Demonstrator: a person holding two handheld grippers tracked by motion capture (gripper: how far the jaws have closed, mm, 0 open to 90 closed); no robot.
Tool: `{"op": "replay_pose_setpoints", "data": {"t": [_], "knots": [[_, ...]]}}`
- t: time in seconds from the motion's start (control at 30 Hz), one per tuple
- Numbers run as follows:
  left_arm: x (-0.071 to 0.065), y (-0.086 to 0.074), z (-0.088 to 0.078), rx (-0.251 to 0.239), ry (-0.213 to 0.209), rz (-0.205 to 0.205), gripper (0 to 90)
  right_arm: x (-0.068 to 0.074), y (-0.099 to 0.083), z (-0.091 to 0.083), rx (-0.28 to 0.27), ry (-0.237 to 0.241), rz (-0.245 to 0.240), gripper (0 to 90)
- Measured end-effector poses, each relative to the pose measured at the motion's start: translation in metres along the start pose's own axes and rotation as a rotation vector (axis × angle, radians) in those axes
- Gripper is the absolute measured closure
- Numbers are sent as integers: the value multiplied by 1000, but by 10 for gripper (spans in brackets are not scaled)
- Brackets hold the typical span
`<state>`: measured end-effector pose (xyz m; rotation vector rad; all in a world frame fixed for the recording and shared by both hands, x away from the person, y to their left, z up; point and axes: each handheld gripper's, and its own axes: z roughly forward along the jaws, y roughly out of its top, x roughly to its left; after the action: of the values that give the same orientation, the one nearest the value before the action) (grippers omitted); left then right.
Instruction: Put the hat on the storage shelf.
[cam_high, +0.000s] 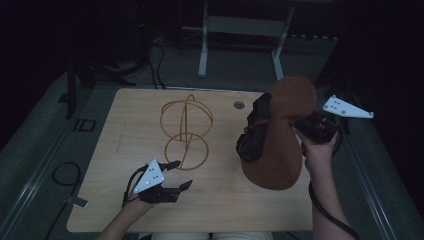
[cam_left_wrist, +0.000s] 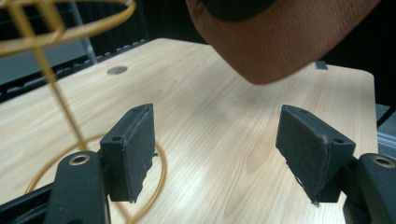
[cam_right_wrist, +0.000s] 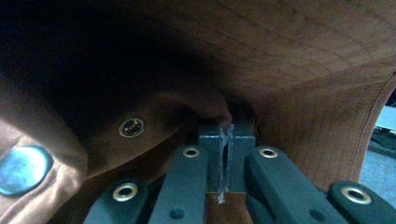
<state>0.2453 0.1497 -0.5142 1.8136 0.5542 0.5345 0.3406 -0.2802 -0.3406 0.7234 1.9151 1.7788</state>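
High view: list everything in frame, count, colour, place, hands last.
table: 1, light wood, centre.
wire stand: 1, gold, two rings, left of table centre.
cap: 1, rust brown with black lining, held up over the table's right side.
grommet hole: 1, grey, far edge of the table.
desk frame: 1, white, floor beyond the table.
left gripper: 1, black, jaws open, near the stand's base.
right gripper: 1, black, shut on the cap.
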Motion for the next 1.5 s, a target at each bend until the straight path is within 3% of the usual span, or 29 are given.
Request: {"op": "replay_pose_setpoints", "data": {"t": [0.17, 0.4, 0.67, 0.97, 1.13, 1.37, 1.5], "knots": [[4, -19, -11, 25, 28, -7, 274, 1, 10, 22, 3, 9, -10, 878], [13, -36, -26, 33, 99, -46, 148, 1, 27, 53, 12, 13, -26, 878], [19, -47, -42, 17, 136, -82, 135, 6, 51, 95, 19, 38, -27, 877], [27, -54, -47, -2, 157, -118, 135, 32, 55, 160, 132, 86, -60, 876], [30, -57, -49, -9, 166, -133, 136, 46, 55, 186, 198, 126, -66, 875], [33, -59, -52, -15, 177, -149, 139, 66, 43, 224, 345, 159, -112, 873], [35, -61, -54, -24, 178, -163, 143, 74, 38, 236, 383, 170, -125, 870]]}}
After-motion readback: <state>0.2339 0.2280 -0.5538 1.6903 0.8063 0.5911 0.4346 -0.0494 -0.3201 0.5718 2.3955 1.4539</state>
